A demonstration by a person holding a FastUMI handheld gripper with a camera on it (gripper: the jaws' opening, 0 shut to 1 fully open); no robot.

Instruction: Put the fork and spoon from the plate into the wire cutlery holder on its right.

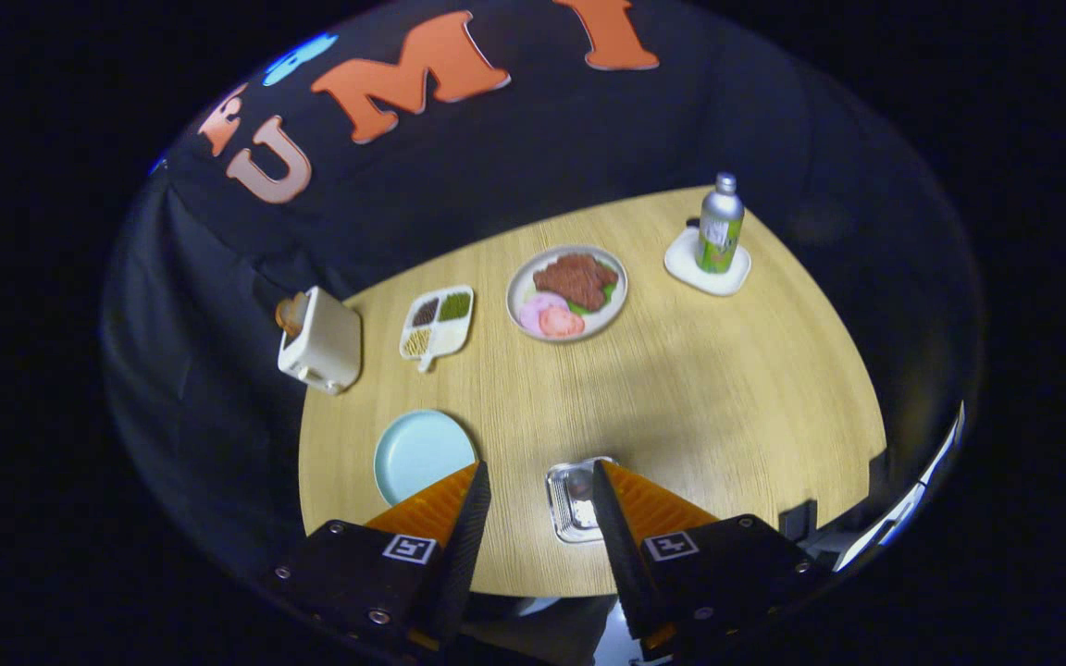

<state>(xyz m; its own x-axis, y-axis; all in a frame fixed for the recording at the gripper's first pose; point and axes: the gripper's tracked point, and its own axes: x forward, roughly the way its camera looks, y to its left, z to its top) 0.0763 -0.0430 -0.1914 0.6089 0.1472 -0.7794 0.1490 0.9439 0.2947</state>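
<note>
I look down on a round wooden table (681,388) from high above. A light blue plate (417,453) lies near the front edge, just ahead of my left finger, and its visible face is bare. To its right stands the wire cutlery holder (572,495), seen from the top, partly behind my right finger. Metal glints inside it, but I cannot tell what it holds. My gripper (540,472) hangs above the table, open, with nothing between its fingers.
At the back left a cream toaster (320,340) holds a slice of bread. Beside it lie a divided condiment tray (438,322) and a plate of food (567,292). A metal bottle (720,224) stands on a white coaster (681,264) at the back right.
</note>
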